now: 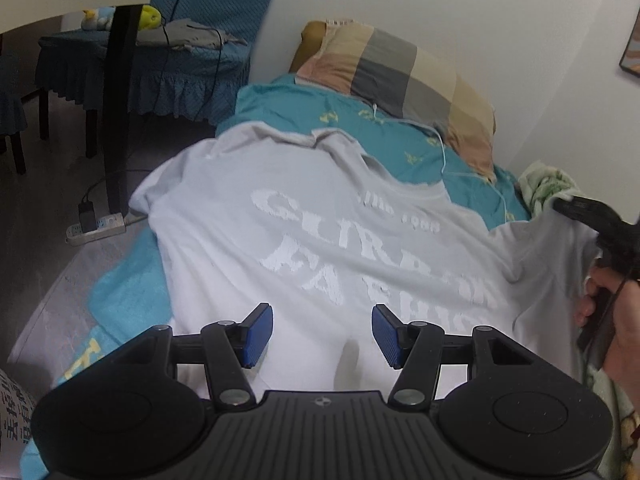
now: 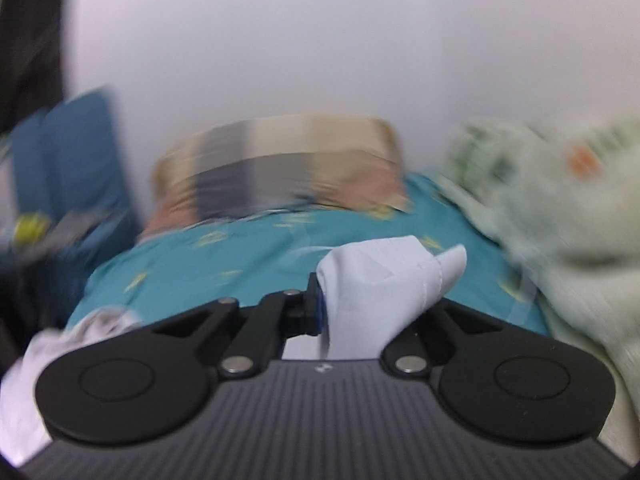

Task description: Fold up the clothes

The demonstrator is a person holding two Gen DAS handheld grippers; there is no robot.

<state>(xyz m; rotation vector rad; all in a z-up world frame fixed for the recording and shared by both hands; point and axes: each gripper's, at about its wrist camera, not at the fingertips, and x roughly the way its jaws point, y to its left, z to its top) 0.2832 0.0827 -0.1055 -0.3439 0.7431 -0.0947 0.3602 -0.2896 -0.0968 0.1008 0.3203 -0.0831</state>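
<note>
Left wrist view: left gripper (image 1: 322, 335) is held spread above the white T-shirt (image 1: 320, 240), nothing pinched. Right gripper (image 2: 360, 312) is clamped on a T-shirt corner, lifted over the teal bedsheet (image 2: 240, 256); a checked pillow (image 1: 400, 68) is seen beyond.

Looked like someone's bedroom: a bed (image 1: 404, 136) with teal sheets, a checked pillow (image 1: 404, 68), covered chairs (image 1: 168, 76) nearby.

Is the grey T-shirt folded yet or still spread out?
Mostly spread: the T-shirt lies print-up on the bed, one edge pinched by the right gripper.
</note>
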